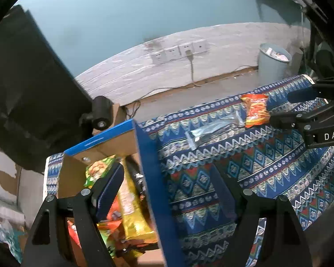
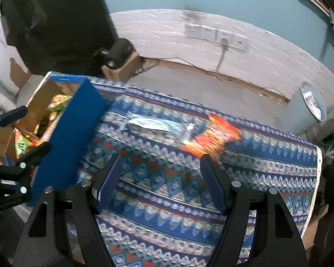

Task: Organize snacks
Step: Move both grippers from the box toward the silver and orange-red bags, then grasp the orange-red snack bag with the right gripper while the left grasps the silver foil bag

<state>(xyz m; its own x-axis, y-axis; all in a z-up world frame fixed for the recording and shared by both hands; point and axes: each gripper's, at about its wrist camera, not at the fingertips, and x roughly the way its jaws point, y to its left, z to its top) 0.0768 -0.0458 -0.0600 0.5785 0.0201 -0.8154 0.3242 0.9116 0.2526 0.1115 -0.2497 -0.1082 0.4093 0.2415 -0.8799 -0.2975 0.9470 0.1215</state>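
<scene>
A blue cardboard box (image 1: pixel 149 166) (image 2: pixel 71 138) stands at the table's left end and holds several snack bags (image 1: pixel 131 200). An orange-red snack bag (image 1: pixel 256 110) (image 2: pixel 213 139) and a silvery clear packet (image 1: pixel 213 129) (image 2: pixel 155 125) lie on the patterned cloth. My left gripper (image 1: pixel 167 191) is open and empty, straddling the box's right wall, one finger inside the box. My right gripper (image 2: pixel 160 175) is open and empty above the cloth, just short of the orange bag; it also shows in the left wrist view (image 1: pixel 282 106). The left gripper's fingertips show in the right wrist view (image 2: pixel 31 131).
The table carries a blue patterned cloth (image 1: pixel 256 166) (image 2: pixel 256 166). Beyond it is grey floor, a grey waste bin (image 1: pixel 273 62) (image 2: pixel 309 109), wall sockets with a cable (image 1: pixel 189 53), and a black device on a small carton (image 2: pixel 120 53).
</scene>
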